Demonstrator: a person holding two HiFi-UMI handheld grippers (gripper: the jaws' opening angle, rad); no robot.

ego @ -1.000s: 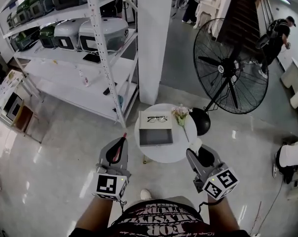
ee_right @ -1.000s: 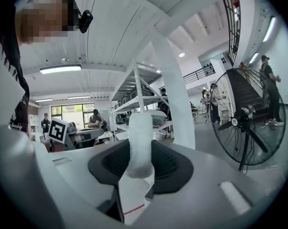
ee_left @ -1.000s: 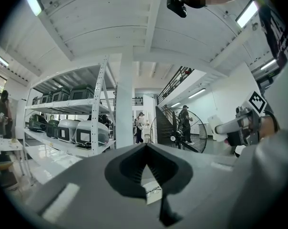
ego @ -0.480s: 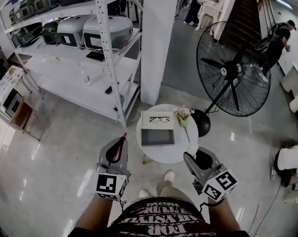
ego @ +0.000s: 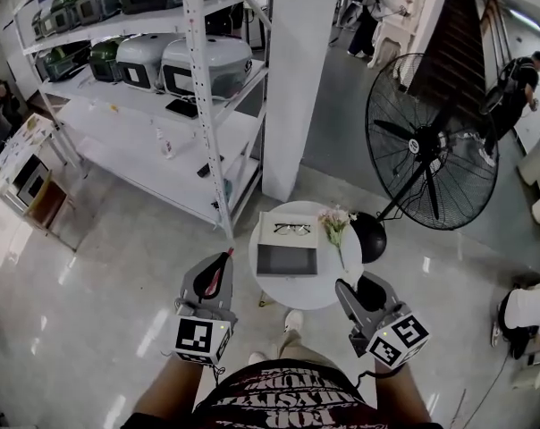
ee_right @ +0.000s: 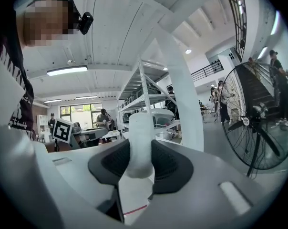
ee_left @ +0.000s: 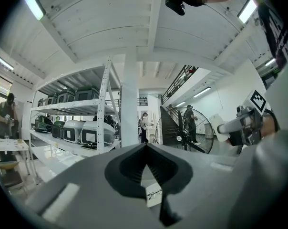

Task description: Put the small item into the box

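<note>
A round white table (ego: pixel 315 280) carries an open grey box (ego: pixel 286 260). Its pale lid (ego: pixel 292 231) lies behind it with a pair of glasses (ego: pixel 292 230) on top. My right gripper (ego: pixel 352 286) hovers at the table's near right edge, shut on a small white cylinder-like item (ee_right: pixel 140 137), whose end pokes out past the jaws (ego: pixel 350 276). My left gripper (ego: pixel 226 256) is held left of the table with its jaws together and nothing between them. In the left gripper view the glasses (ee_left: pixel 154 192) show through the gap below the shut tips.
A sprig of pink flowers (ego: pixel 334 220) lies on the table's right side. A big floor fan (ego: pixel 431 146) stands behind right, a white pillar (ego: pixel 297 79) and a metal shelf rack (ego: pixel 198 105) behind left. My shoe (ego: pixel 292 320) is near the table's base. People stand far off.
I have stepped towards the table, and a foot has come into view. Both grippers keep the same pose and grip, the right one now closer to the table's edge.
</note>
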